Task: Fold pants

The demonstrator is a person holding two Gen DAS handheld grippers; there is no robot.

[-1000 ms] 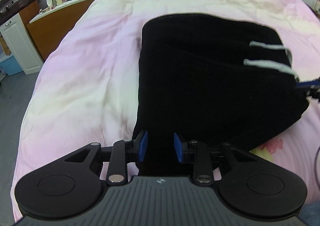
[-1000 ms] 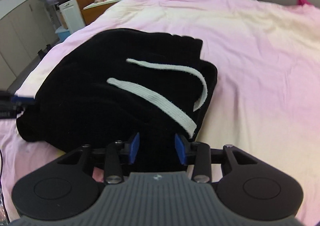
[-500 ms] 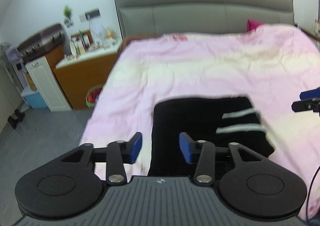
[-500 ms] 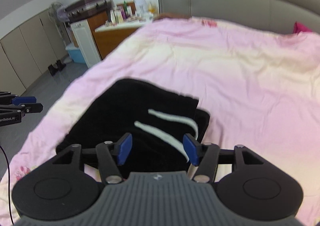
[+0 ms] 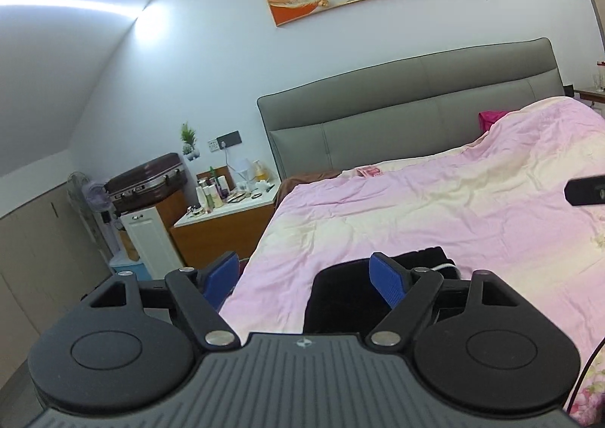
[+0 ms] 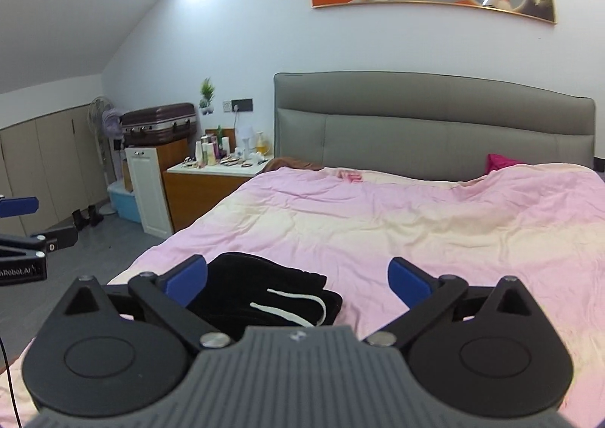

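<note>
The black pants (image 6: 261, 291) lie folded in a compact bundle on the pink bedspread (image 6: 416, 231), white drawstring (image 6: 298, 308) on top. In the left wrist view the pants (image 5: 340, 291) show low, partly behind the gripper body. My left gripper (image 5: 302, 276) is lifted well above the bundle, its jaws still opening, nothing between the blue pads. My right gripper (image 6: 298, 276) also hangs above and back from the pants, jaws opening wide and empty. Each gripper's tip shows at the other view's edge.
A grey padded headboard (image 6: 435, 133) backs the bed. To the left stand a wooden nightstand (image 6: 204, 193) crowded with bottles, a white cabinet (image 6: 147, 189), a suitcase (image 6: 159, 123) and a fan (image 6: 102, 125). A magenta item (image 6: 499, 163) lies by the headboard.
Both grippers let go of the pants, opened wide, rose and tilted up. The view swung from the bundle close below to the whole room, with the pants left folded on the bed.
</note>
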